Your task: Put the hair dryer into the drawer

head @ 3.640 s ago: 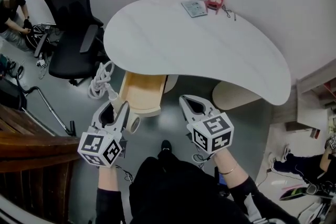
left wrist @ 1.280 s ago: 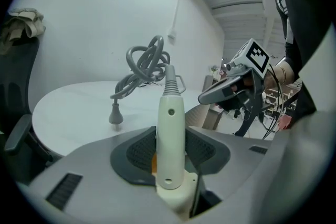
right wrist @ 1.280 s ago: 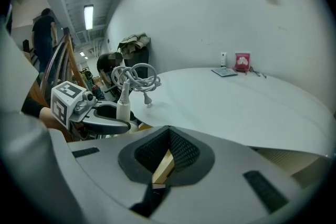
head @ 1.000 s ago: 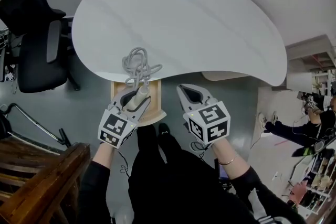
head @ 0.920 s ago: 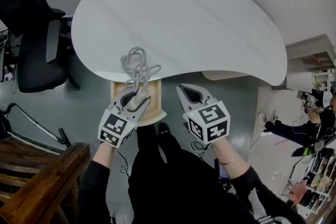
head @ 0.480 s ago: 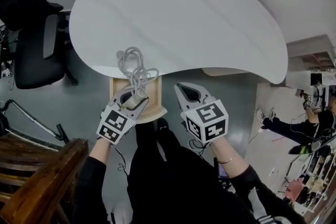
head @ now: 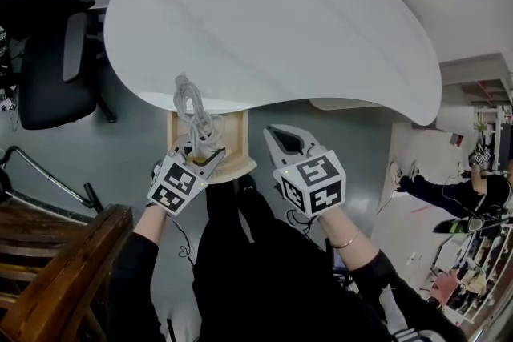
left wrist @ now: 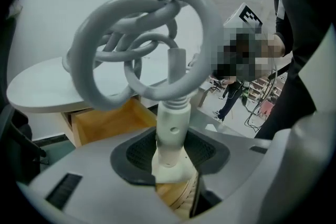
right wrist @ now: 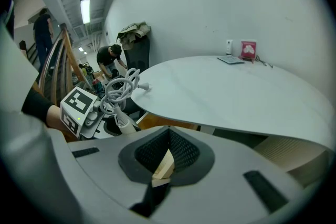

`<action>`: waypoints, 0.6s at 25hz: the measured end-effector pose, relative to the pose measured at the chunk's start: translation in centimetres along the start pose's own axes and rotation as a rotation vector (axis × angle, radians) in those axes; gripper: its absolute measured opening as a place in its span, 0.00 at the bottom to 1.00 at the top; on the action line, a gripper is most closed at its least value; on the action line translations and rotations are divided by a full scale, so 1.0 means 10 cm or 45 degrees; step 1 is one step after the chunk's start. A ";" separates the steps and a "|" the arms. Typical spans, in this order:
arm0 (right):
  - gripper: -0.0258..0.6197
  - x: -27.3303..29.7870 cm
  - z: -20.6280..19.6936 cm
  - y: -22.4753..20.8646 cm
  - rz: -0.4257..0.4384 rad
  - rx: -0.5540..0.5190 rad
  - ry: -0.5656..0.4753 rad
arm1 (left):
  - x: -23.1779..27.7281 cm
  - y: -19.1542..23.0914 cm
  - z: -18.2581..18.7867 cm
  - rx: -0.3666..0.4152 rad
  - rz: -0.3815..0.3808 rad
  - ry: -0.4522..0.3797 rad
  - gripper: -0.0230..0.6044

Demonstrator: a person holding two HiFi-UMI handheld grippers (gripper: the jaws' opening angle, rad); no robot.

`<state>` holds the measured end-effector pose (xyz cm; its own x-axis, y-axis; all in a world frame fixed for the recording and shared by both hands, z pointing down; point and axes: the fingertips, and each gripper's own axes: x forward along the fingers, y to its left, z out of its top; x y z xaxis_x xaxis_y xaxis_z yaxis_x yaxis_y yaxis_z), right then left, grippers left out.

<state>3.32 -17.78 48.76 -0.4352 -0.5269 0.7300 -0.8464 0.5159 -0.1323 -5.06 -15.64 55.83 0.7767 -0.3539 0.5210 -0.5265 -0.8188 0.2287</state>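
Head view: left claw (head: 195, 162), pinching the hair dryer (head: 207, 150) by its handle, has been lowered toward the one open drawer (head: 237, 136) just beyond it; insertion judged near

Left gripper view: one dryer, one coiled cord (left wrist: 142, 44) above the jaws

Right gripper view: right claw (right wrist: 163, 165) pressed together, empty

White hair dryer (left wrist: 170, 136) (cord (left wrist: 89, 60) coiled) upright over open wooden drawer (head: 234, 132).

Off-white hair dryer (left wrist: 170, 134), grey coiled cord (left wrist: 81, 68), light honey-wood drawer (head: 232, 132), plain white surface (head: 272, 28), black-and-white square-patterned cubes (head: 311, 184)
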 end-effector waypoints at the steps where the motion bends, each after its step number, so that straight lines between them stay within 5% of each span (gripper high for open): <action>1: 0.04 0.01 0.00 0.00 0.001 -0.001 0.001 | 0.01 0.00 -0.02 0.001 -0.006 0.010 0.32; 15: 0.04 0.10 -0.01 0.07 0.017 0.004 0.024 | 0.18 0.03 -0.31 0.044 -0.026 0.219 0.32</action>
<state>2.35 -17.91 49.46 -0.4407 -0.5070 0.7408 -0.8416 0.5204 -0.1445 -4.92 -15.10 59.35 0.7150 -0.2567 0.6503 -0.4964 -0.8413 0.2138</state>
